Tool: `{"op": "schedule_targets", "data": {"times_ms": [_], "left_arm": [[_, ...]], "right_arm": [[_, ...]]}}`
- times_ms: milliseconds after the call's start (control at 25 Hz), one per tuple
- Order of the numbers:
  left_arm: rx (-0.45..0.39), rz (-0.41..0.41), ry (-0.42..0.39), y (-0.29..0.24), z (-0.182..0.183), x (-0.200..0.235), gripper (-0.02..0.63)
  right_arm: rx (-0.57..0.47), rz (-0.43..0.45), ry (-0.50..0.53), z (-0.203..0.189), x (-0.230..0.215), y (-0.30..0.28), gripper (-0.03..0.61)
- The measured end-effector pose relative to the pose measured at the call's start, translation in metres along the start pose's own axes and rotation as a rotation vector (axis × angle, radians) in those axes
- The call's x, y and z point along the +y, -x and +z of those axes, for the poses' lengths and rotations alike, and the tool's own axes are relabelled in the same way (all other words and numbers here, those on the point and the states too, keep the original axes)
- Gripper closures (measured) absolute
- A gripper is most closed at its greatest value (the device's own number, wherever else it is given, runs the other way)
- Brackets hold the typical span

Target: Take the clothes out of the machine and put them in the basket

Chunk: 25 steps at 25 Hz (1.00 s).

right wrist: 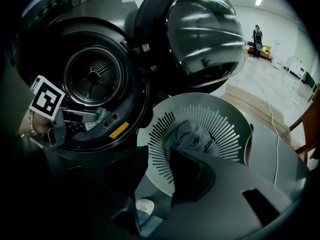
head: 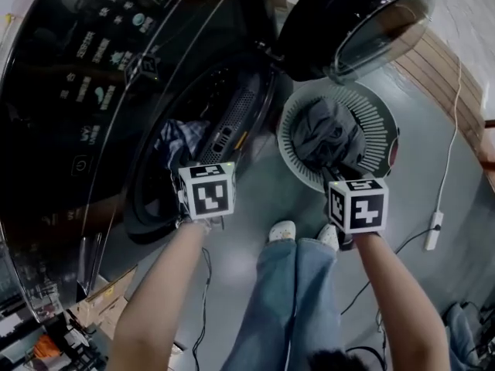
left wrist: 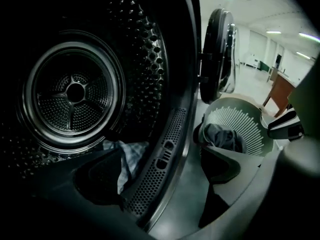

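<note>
A blue-and-white checked cloth [head: 179,137] lies at the front of the dark machine's drum [left wrist: 75,91], and it is also visible as the checked cloth [left wrist: 127,156] in the left gripper view. My left gripper [head: 203,178] is at the drum's opening, just short of that cloth. The left gripper [left wrist: 162,149] is open wide and empty. A round slatted white basket [head: 371,118] stands on the floor to the right with a grey garment [head: 329,134] inside. My right gripper [head: 348,172] hovers over the basket's near rim [right wrist: 160,129]. Its jaws stand a little apart with nothing between them.
The machine's round door [head: 363,22] hangs open above the basket. The person's feet [head: 282,230] stand between machine and basket. A white cable with a plug block [head: 433,230] runs along the floor at right. Wooden boards [head: 441,68] lie beyond the basket.
</note>
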State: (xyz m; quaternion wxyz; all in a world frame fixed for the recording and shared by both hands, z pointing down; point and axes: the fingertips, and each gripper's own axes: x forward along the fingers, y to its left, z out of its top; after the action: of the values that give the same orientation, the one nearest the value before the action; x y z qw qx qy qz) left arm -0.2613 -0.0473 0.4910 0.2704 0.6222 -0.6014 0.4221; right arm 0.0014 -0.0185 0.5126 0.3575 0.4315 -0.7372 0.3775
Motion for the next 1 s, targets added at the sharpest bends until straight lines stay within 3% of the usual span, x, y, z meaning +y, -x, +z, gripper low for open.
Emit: {"op": "schedule_targets", "data": {"times_ms": [320, 520, 600, 680, 800, 1000], "left_arm": [[-0.02, 0.142, 0.069, -0.017, 0.002, 0.043, 0.14], [0.066, 0.285, 0.103, -0.045, -0.013, 0.082, 0.14], [0.077, 0.286, 0.12, -0.064, -0.013, 0.088, 0.14], [0.026, 0.237, 0.162, -0.093, -0.006, 0.088, 0.132], [0.144, 0.238, 0.227, -0.115, -0.025, 0.096, 0.12], [0.306, 0.355, 0.156, -0.124, -0.051, 0.13, 0.109]], "right_arm": [[0.028, 0.012, 0.035, -0.002, 0.01, -0.014, 0.443], [0.029, 0.03, 0.02, -0.014, 0.006, -0.027, 0.443], [0.023, 0.038, 0.004, -0.016, 0.004, -0.035, 0.443], [0.022, 0.041, -0.002, -0.018, 0.0, -0.046, 0.443], [0.012, 0.044, 0.012, -0.012, -0.004, -0.064, 0.443], [0.07, 0.038, 0.1, -0.001, -0.006, -0.093, 0.443]]}}
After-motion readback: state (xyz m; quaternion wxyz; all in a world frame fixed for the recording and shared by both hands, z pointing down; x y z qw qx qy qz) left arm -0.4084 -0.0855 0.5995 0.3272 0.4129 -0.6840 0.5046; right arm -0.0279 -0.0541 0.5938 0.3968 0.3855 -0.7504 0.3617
